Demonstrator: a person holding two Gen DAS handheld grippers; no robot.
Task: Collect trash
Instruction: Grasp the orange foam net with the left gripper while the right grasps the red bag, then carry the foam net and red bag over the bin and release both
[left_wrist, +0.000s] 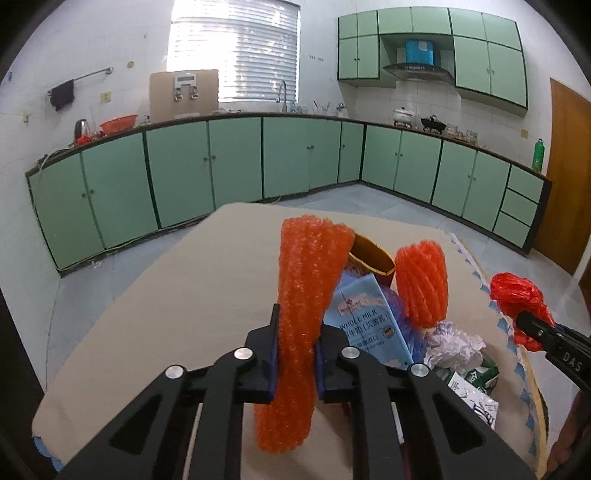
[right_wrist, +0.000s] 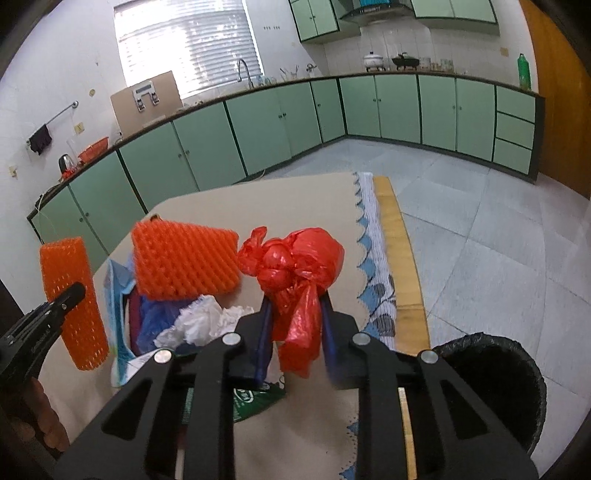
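Note:
My left gripper (left_wrist: 295, 332) is shut on a long orange foam net sleeve (left_wrist: 299, 314) and holds it upright above the table; it also shows in the right wrist view (right_wrist: 74, 302). My right gripper (right_wrist: 295, 314) is shut on a knotted red plastic bag (right_wrist: 299, 273), lifted above the table; the bag also shows in the left wrist view (left_wrist: 517, 299). A trash pile lies on the table: a second orange foam net (right_wrist: 184, 262), a blue whole-milk carton (left_wrist: 365, 321), crumpled white paper (left_wrist: 454, 343) and a green-and-white carton (left_wrist: 472, 387).
The table has a beige cloth (left_wrist: 166, 295) with a blue-patterned edge (right_wrist: 373, 266). A black-lined trash bin (right_wrist: 495, 387) stands on the floor at the table's right side. Green kitchen cabinets (left_wrist: 236, 158) run along the far walls.

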